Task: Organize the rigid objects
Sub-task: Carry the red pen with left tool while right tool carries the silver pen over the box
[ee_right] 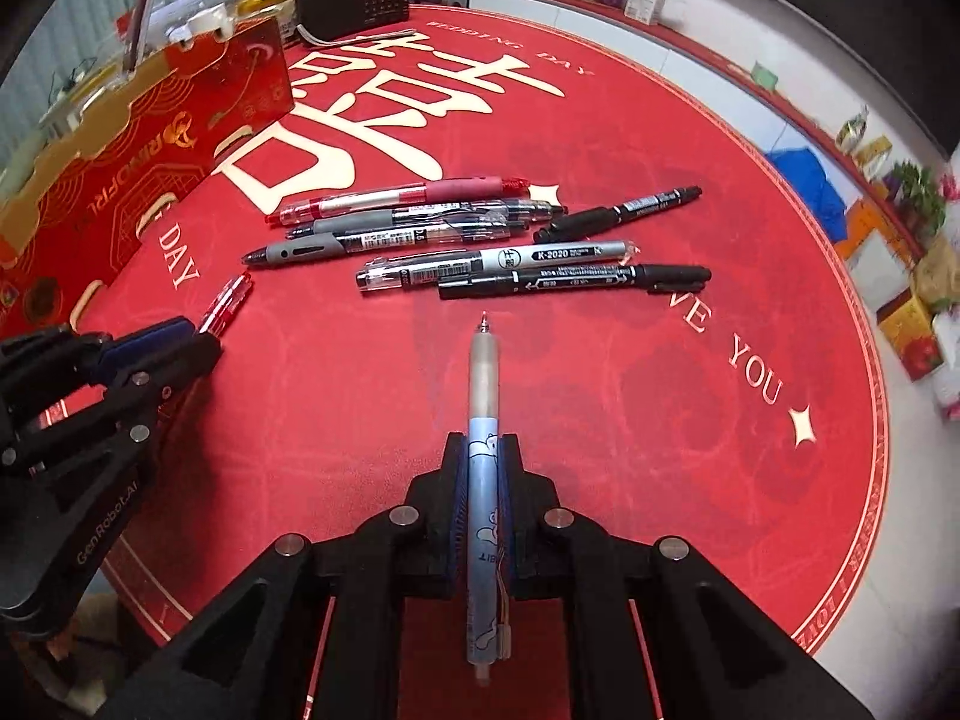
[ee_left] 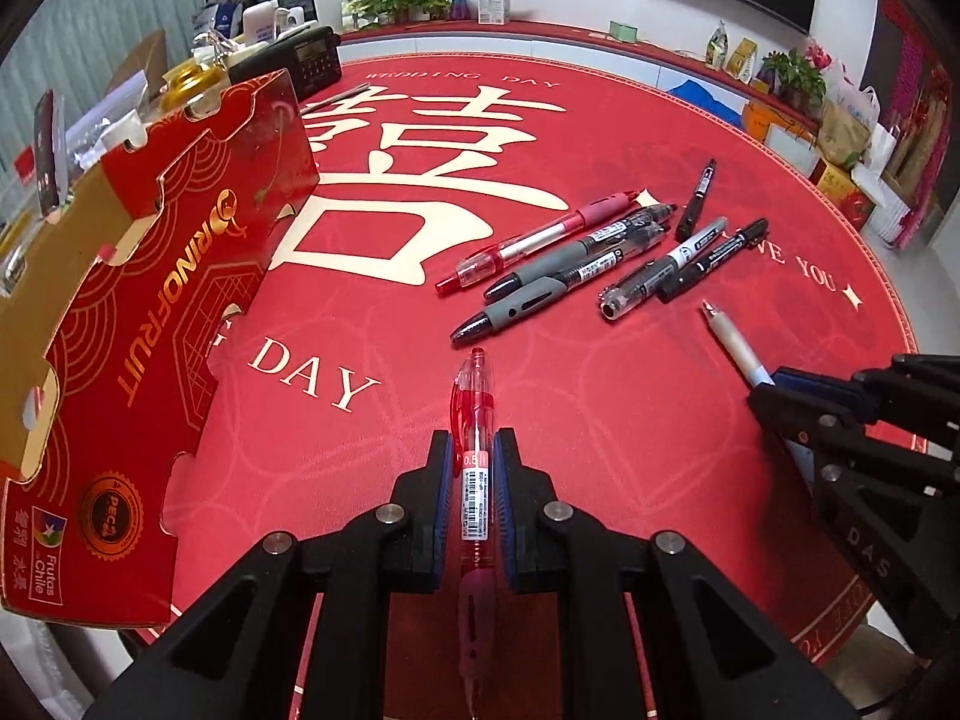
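Observation:
My left gripper point(ee_left: 475, 450) is shut on a red gel pen point(ee_left: 475, 420) that points forward over the red mat. My right gripper point(ee_right: 483, 450) is shut on a blue and white pen point(ee_right: 483, 396), tip forward. Each gripper shows in the other's view, the right gripper point(ee_left: 774, 387) at the right edge and the left gripper point(ee_right: 198, 333) at the left, where the red pen's end point(ee_right: 227, 303) sticks out. Several pens lie loose in a group on the mat: a red pen point(ee_left: 540, 237), grey-grip pens point(ee_left: 570, 276), a clear pen point(ee_right: 492, 264) and black markers point(ee_right: 576, 281).
A red and gold cardboard fruit box point(ee_left: 150, 300) stands open at the left of the round red mat point(ee_left: 600, 420). A black radio point(ee_left: 312, 57) and clutter sit behind it. Shelves with plants and boxes line the far wall.

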### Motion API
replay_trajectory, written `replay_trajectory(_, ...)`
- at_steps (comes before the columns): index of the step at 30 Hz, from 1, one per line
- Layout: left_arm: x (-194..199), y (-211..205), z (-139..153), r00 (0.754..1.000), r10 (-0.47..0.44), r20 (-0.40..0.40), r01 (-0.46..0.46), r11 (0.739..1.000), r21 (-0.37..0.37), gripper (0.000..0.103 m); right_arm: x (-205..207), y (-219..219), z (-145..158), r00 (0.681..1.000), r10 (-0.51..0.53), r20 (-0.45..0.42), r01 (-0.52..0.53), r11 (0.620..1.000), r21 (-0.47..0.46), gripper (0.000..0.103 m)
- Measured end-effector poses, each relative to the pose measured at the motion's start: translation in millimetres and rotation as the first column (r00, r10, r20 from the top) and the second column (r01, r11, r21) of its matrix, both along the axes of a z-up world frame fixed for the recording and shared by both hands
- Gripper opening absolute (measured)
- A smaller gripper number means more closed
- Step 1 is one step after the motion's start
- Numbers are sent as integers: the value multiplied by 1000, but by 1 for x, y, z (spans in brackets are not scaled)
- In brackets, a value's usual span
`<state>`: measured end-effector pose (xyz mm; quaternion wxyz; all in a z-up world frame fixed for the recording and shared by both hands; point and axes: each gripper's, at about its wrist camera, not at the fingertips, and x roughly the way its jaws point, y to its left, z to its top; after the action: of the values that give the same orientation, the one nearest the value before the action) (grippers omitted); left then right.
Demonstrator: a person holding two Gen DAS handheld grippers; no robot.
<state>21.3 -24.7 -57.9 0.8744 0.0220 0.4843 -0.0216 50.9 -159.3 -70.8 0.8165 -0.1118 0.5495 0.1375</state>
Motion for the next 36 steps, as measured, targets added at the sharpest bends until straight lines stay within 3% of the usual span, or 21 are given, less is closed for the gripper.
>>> replay_trajectory(3,-4,11,5,1000,22,-5,-23,996,-82,14,0,-13,5,998,-49,-45,55,988,144,10)
replay_trajectory(13,-13,28,49,991,75,112,-61,990,-130,14,-5,-3,63,995,-42,89,19,969,248,10)
replay_trajectory(16,-9,30,45,991,84,106,-71,990,-120,14,-1,5,65,994,-30,104,3,968,250,10)
replay_trajectory(22,-5,25,1,995,89,-43,-91,995,-46,15,-6,7,60,996,-27,84,5,969,247,11)
replay_trajectory(24,-12,17,1,996,82,-30,-81,996,31,28,-6,5,58,997,-29,77,9,968,250,11)
replay_trajectory(26,-15,13,1,997,71,-23,-70,995,67,32,-5,5,57,997,-32,71,13,967,256,11)
replay_trajectory(28,-15,8,0,999,48,-12,-47,995,87,27,-5,4,57,997,-36,67,17,964,265,11)
replay_trajectory(29,-15,8,0,999,30,-20,-29,998,47,11,-5,4,57,997,-39,68,19,962,272,11)
replay_trajectory(36,-20,13,29,998,38,53,-34,997,-71,10,-9,2,71,994,-43,105,12,959,283,11)
